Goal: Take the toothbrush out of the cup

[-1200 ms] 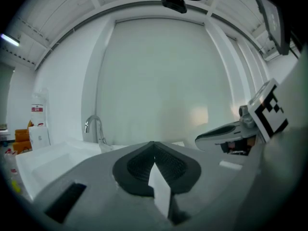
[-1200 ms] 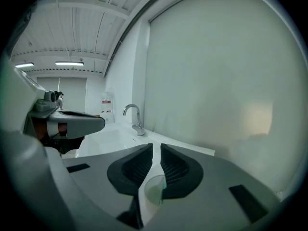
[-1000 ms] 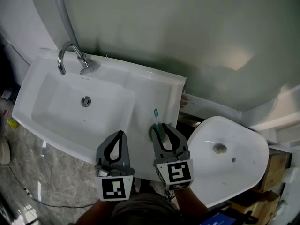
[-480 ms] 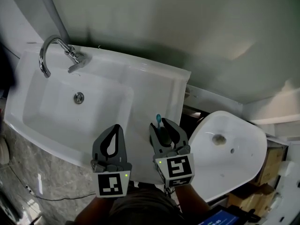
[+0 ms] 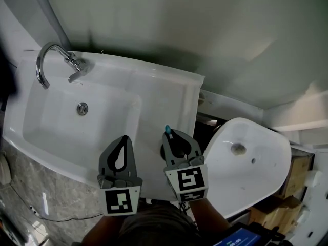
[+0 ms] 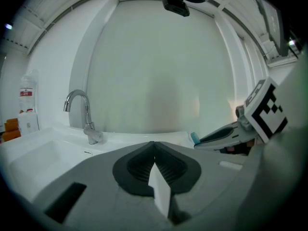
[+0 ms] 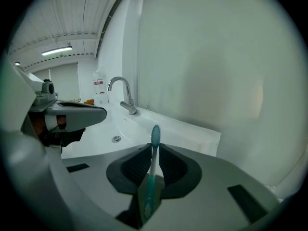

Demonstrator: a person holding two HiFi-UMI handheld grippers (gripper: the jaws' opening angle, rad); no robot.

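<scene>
Pinches the teal-and-white plastic toothbrush (image 7: 154, 134) upright by its neck in the grey two-jaw right gripper (image 7: 153, 147), jaws just closed onto it, bristle head standing clear above the tips. Hovers at 6 o'clock over the white ceramic washbasin counter (image 5: 164, 91), curved chrome tap (image 5: 48, 60) at 10 o'clock. Holds the grey left gripper (image 5: 123, 140) alongside at 9 o'clock, jaws pressed together on nothing

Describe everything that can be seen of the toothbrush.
The toothbrush is slim plastic: a teal handle, a pale neck and a small teal bristle head. It stands almost upright between the fingers of the right gripper, which have just been closing and now grip its neck; the head rises above their tips. It is over the white counter beside the basin. Its lower end is hidden.
</scene>
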